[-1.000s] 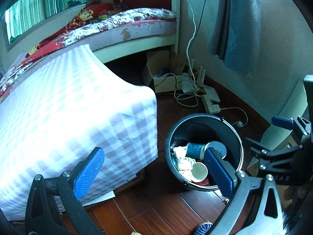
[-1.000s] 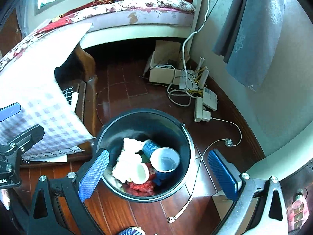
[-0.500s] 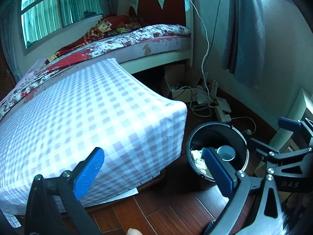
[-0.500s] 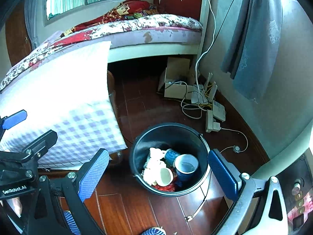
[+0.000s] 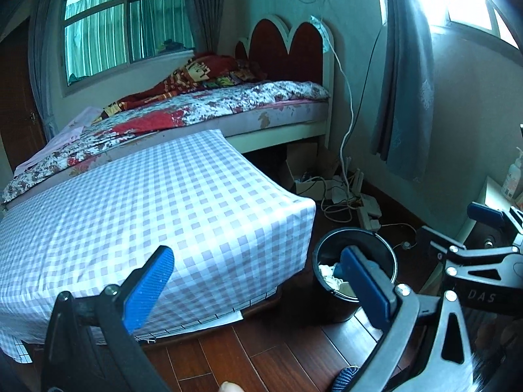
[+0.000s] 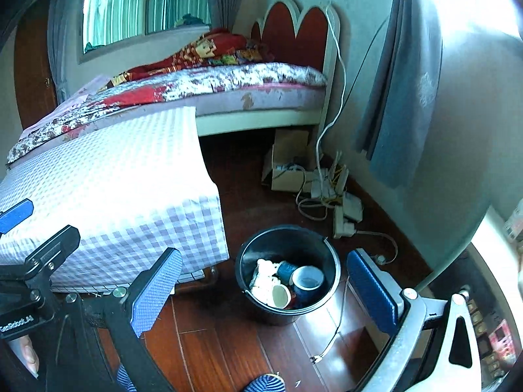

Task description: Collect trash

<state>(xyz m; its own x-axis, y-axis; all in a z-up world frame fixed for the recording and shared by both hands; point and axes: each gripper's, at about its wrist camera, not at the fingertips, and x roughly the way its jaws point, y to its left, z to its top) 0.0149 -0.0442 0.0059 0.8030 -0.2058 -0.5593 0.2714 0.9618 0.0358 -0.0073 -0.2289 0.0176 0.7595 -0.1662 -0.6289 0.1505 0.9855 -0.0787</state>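
Cups and crumpled paper are already held in the black bucket (image 6: pixel 287 274); both grippers' fingers are spread wide, empty; the checked table (image 5: pixel 147 215) appears cleared.

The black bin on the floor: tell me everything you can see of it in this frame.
The black bin is a round, bucket-like tub, seemingly plastic, with a glossy rim and a thin metal bail handle lying along it. It stands upright on the dark wooden floor, just off the corner of the checked cloth. Inside lie crumpled white paper, a blue cup, a smaller blue cup and a white cup on its side. No fingers touch it.
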